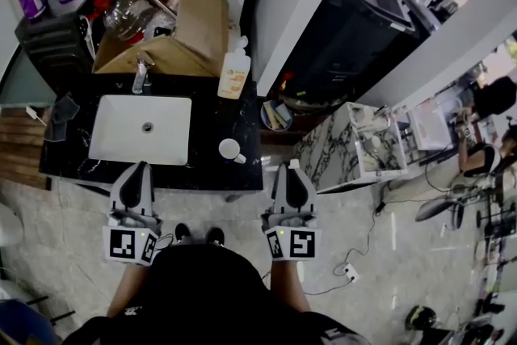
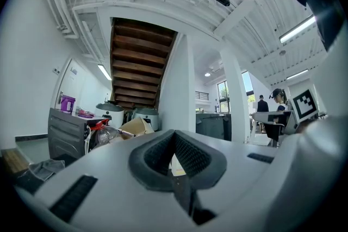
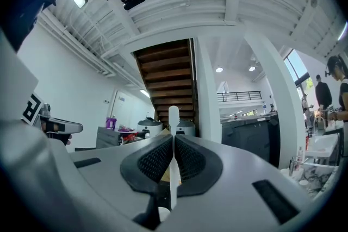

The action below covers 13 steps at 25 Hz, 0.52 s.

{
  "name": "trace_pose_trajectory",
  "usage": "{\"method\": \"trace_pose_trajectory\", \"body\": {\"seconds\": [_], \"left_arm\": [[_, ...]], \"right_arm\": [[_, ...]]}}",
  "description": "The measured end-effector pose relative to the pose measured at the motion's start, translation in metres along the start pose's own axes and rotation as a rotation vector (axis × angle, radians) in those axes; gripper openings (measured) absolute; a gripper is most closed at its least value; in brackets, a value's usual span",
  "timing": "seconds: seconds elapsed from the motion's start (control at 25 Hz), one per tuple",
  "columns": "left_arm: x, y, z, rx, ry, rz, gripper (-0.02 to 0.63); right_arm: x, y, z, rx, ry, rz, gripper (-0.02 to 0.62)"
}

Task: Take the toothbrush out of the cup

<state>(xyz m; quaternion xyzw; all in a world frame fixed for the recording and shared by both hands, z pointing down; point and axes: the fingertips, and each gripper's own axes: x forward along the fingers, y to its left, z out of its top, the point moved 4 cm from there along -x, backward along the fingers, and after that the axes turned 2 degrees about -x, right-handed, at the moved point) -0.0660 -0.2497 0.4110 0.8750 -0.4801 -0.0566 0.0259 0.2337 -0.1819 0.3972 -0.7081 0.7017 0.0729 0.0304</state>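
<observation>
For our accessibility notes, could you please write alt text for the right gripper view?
The grey right gripper, with black ribbed pads, is shut on a slim white toothbrush standing upright. Behind rise a brown wooden staircase and a white pillar.

Left gripper (image 1: 138, 167) and right gripper (image 1: 288, 168) level, fingers (image 3: 155, 159) closed.

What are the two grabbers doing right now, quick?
Left gripper: closed, with nothing between its jaws.
Right gripper: closed on the white toothbrush, which stands upright between its pads.
</observation>
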Motion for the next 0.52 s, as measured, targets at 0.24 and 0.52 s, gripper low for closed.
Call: {"method": "trace_pose_trajectory", "body": {"seconds": [0.24,0.52], "left_arm": [[-0.0001,0.0017,-0.0022,0.000,0.003,0.005,0.003],[0.0039,0.0046,-0.0014,-0.005,0.004,0.009,0.003]], "right_arm": [[0.0002,-0.0006,0.0020,0.000,-0.004,0.001,0.034],[0.0026,-0.0026,0.0032,-0.002,-0.014,-0.009,0.034]]}}
